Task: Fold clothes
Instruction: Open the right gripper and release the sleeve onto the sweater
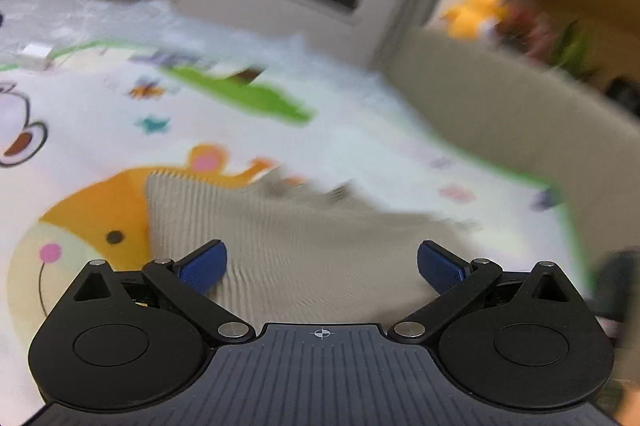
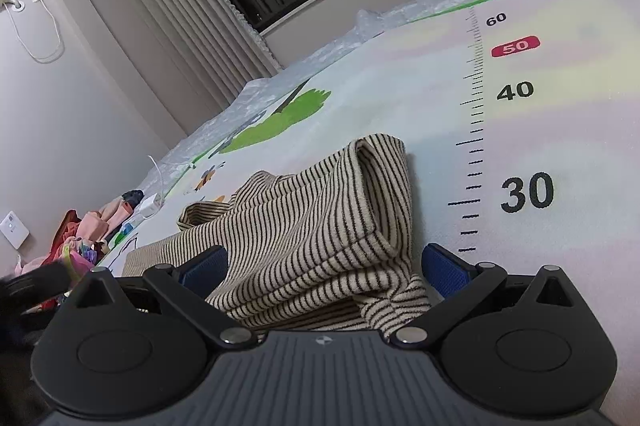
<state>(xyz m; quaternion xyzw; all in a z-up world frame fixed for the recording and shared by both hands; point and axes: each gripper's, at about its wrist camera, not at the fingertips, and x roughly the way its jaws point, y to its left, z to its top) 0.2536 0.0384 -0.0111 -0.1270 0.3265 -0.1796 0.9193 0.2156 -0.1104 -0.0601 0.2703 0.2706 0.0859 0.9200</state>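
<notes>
The striped garment (image 2: 320, 226) is a soft ribbed knit, beige with thin dark lines, its pile slightly fuzzy and matt. It lies on a printed play mat (image 2: 400, 98), smooth and faintly sheened, with a green edge. At the mat's far side, crinkled clear plastic sheeting (image 2: 420, 6) looks glossy. The right gripper (image 2: 323, 268) is matt black plastic with shiny metal pivot pins and blue textured pads (image 2: 444, 272); the left gripper (image 1: 322, 266) looks the same. The curtains (image 2: 192, 26) are pleated matt cloth.

Even, soft indoor light, left wrist view smeared by motion blur, right wrist view sharp, fisheye-bent edges
</notes>
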